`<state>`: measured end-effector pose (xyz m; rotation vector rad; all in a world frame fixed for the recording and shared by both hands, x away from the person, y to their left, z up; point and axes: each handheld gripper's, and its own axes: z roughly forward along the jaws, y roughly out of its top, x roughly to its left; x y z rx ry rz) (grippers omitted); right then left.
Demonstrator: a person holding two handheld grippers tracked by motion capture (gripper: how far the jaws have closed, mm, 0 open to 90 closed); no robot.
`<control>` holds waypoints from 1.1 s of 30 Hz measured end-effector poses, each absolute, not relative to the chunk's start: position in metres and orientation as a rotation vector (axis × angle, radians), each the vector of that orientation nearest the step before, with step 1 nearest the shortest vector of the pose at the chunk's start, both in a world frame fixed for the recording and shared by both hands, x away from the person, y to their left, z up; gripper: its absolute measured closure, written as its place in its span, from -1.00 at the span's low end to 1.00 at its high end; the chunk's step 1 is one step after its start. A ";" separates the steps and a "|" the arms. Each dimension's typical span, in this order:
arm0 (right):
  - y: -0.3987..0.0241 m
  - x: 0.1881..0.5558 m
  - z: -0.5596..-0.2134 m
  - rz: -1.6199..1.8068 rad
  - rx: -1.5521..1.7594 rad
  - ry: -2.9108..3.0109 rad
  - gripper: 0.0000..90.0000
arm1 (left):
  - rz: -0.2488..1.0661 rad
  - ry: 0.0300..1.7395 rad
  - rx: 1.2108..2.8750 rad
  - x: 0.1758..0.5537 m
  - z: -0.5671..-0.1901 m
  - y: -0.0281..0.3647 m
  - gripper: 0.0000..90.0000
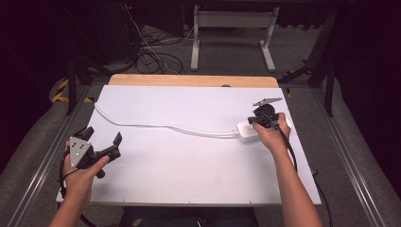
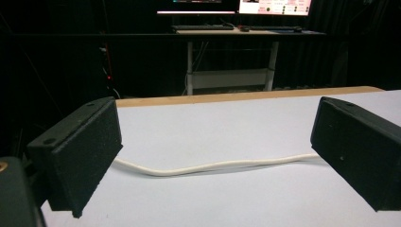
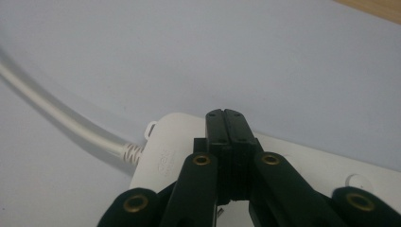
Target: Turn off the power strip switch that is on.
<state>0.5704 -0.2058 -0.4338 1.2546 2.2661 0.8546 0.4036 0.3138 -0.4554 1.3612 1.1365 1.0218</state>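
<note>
The white power strip (image 1: 247, 131) is lying at the table's (image 1: 189, 179) right side, its cord (image 1: 161, 126) trailing leftward. The right gripper (image 3: 226, 124) is poised over it, jaws pressed together — seemingly on nothing. The left gripper (image 1: 101, 137) is hovering wide open, empty, well apart.

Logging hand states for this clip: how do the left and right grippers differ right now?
The left gripper has its jaws spread wide; the right gripper has its jaws pressed together. The left one sits near the table's front left, away from the white cable; the right one is down over the white power strip at the far right. Both are black and hand-held.
</note>
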 end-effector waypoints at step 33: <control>-0.200 0.572 -0.452 0.803 1.220 2.210 1.00 | 1.015 1.118 1.383 0.405 -0.456 0.310 -0.92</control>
